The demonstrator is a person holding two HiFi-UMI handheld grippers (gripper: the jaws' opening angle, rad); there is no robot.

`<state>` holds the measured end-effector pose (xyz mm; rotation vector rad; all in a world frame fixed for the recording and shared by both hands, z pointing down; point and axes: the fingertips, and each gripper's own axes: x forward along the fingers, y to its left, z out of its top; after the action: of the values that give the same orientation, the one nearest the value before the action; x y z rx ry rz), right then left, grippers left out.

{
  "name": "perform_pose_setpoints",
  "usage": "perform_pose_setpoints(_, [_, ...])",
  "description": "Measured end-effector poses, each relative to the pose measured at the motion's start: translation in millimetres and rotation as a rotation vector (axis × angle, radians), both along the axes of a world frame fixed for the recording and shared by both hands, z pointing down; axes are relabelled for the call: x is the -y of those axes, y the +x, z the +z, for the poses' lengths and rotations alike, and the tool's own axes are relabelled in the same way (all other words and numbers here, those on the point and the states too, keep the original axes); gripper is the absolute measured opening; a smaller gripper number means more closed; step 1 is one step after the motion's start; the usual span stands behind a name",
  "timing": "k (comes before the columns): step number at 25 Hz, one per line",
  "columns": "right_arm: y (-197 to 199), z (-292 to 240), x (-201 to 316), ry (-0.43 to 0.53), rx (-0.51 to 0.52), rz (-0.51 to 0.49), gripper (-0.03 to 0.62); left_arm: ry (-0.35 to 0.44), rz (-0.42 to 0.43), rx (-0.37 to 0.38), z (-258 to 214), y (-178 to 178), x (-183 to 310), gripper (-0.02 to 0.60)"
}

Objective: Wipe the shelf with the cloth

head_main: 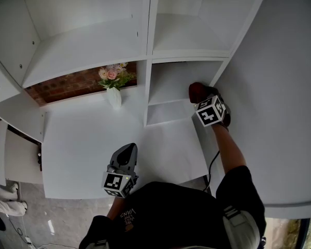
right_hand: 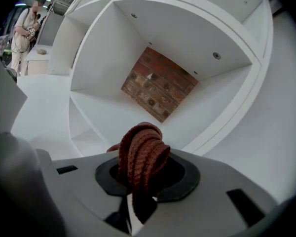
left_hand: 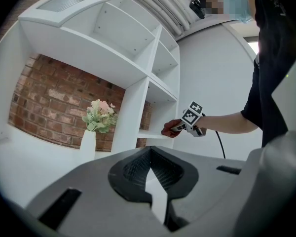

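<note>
as the right gripper [head_main: 205, 101] pinches the cloth [right_hand: 140, 152] at the shelf [head_main: 168, 90], wiping appears underway, extent unclear; left gripper [left_hand: 149, 174] fingers together, empty.

The setting is presenting as a staged home-style room inside a larger hall: a white shelving unit [head_main: 147, 51] is backing onto a brick wall [left_hand: 49, 102], a white vase [head_main: 114, 97] is holding flowers [head_main: 113, 75], a ribbed ceiling [left_hand: 153, 4] is spanning overhead, and another person [right_hand: 24, 28] is standing in the distance.
</note>
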<state>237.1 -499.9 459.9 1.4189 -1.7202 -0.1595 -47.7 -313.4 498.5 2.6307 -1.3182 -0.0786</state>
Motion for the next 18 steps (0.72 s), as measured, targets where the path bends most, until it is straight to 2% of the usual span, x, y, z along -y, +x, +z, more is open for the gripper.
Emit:
perform_pose_setpoints(3, [-3.5, -1.6, -1.1, 0.016, 0.024, -0.006, 0.098, 0.003, 0.009, -0.001, -1.6, 4.8, 0.0, 0.007])
perform_pose_setpoints(7, [-10.8, -14.3, -9.0, 0.074, 0.11, -0.017, 0.098, 0.001, 0.004, 0.005, -3.4, 3.6, -1.3, 0.007])
perform_pose_setpoints(13, [-31.1, -28.5, -33.9, 0.175, 0.439, -0.074, 0.098, 0.009, -0.022, 0.02, -7.2, -0.2, -1.5, 0.007])
perform_pose_setpoints(18, [-49.1, -24.9, -63.0, 0.204, 0.586, -0.116, 0.098, 0.028, -0.065, 0.042, -14.6, -7.6, 0.7, 0.007])
